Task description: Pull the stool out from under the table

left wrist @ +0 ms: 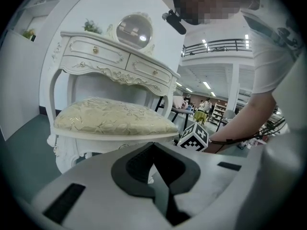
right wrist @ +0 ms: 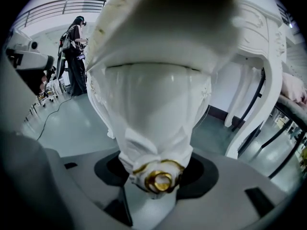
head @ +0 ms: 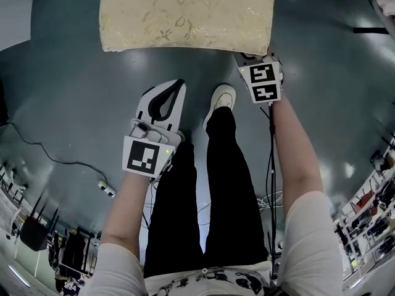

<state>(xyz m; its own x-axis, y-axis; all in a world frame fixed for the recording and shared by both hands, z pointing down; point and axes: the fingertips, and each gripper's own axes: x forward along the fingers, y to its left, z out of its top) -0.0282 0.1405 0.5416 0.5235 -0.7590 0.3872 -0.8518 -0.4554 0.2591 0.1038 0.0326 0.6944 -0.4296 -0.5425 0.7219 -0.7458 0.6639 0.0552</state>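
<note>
Clamping the near right corner of the stool point(head: 185, 14), the right gripper point(head: 252, 60) grips its carved white leg point(right wrist: 153, 128). The left gripper point(head: 179, 84), jaws together and empty, hovers nearer, apart from the stool, which stands before the table point(left wrist: 115, 61).

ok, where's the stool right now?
The stool is top centre in the head view, just ahead of the shoe, with the right claw clamped on its near right corner.

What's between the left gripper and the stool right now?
Just bare floor, per the head view. The left gripper sits short of the stool, jaws together and empty.
</note>
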